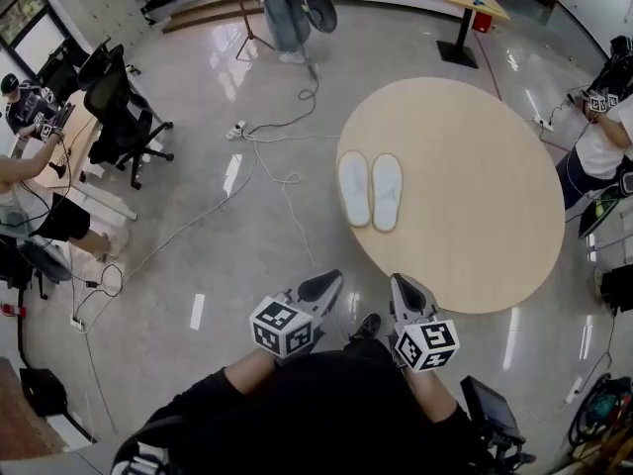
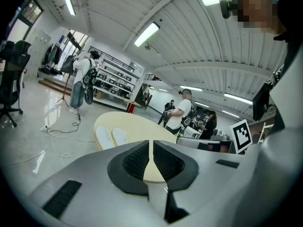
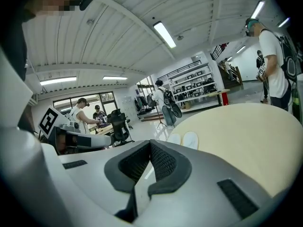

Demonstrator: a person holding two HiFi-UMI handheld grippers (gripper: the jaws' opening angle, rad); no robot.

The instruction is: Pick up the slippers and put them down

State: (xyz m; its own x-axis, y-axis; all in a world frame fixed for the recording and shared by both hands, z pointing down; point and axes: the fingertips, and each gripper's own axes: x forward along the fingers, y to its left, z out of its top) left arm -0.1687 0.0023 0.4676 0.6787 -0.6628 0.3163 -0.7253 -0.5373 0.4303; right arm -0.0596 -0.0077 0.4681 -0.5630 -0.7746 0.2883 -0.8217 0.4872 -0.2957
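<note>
With jaws together and empty on my left gripper (image 1: 324, 285) and right gripper (image 1: 405, 289), I risk shoving the white slippers (image 1: 371, 190) across the surface (image 1: 475, 196).

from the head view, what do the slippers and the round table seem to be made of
Slippers: probably soft fabric or foam, matte white with a tan rim; no shine.
Round table: looks like pale wood or wood-look laminate, smooth; it shows no reflections, unlike the glossy floor.

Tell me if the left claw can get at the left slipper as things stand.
Probably yes: nothing stands between the left claw and the left slipper, near the table's edge. The claw is shut and short of the table.
</note>
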